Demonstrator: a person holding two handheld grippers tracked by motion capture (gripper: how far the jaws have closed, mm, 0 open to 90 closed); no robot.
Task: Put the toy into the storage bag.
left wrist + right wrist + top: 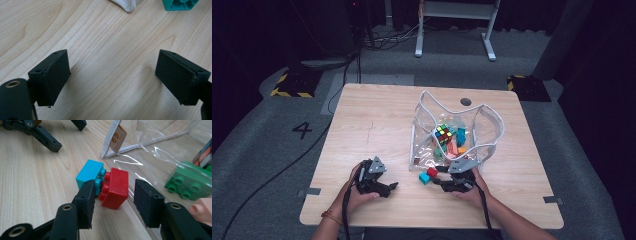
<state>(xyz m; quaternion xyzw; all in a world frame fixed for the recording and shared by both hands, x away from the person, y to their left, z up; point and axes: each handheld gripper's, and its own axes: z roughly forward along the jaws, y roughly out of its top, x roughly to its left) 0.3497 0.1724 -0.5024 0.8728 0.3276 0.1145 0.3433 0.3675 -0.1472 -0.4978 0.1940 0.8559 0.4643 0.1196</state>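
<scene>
Red brick (pixel 115 188) lies on its side on the wooden table (pixel 32 182), between the right gripper (pixel 113 202) pads, which stand apart with a gap either side, not pressing it. Its studs butt against a teal brick (pixel 88 175). Just beside, a clear zip pouch (pixel 484 127) holds a green brick (pixel 188 183) and a puzzle cube (pixel 443 134). Left gripper (pixel 112 75) rests spread wide over bare wood, nothing between its 2 pads.

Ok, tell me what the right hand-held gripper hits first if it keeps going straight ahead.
Most likely the red brick: it lies between the open jaws of the right hand-held gripper, with the teal brick just behind it.
</scene>
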